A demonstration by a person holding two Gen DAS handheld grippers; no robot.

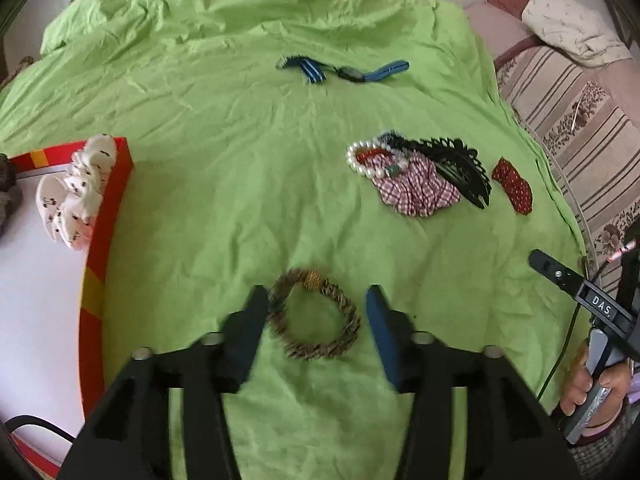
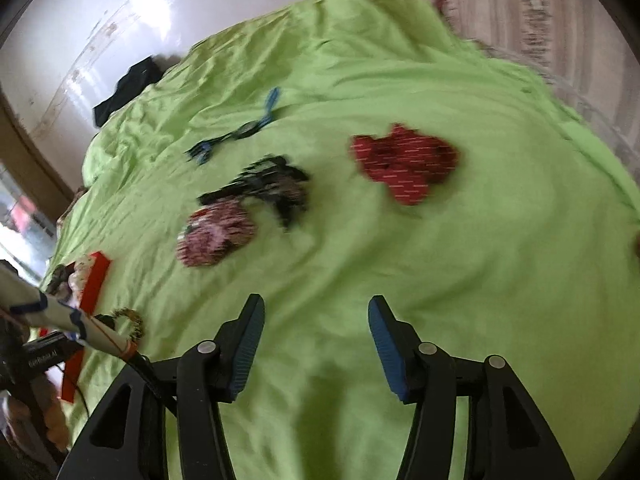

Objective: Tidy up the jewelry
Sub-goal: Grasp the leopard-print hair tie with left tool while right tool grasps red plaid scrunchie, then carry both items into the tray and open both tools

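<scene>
Both grippers hang spread wide and hold nothing: the left gripper (image 1: 316, 300) straddles a braided bracelet (image 1: 314, 314) lying on the wrinkled green sheet (image 1: 208, 184), its left finger seemingly touching the braid; the right gripper (image 2: 316, 316) hovers over bare sheet. Farther right lie a pearl bracelet (image 1: 362, 158), checked scrunchie (image 1: 416, 188), black combs (image 1: 456, 164) and red scrunchie (image 1: 514, 186). At left sits a red box (image 1: 108, 224); striped bedding (image 1: 576, 120) shows far right.

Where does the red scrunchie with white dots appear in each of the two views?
Left wrist view: the red scrunchie lies at the right, on the green cloth, just right of the black hair clip.
Right wrist view: it is blurred, above the centre and to the right.
Shared landmark: the black hair clip, next to the checked scrunchie in both views.
</scene>
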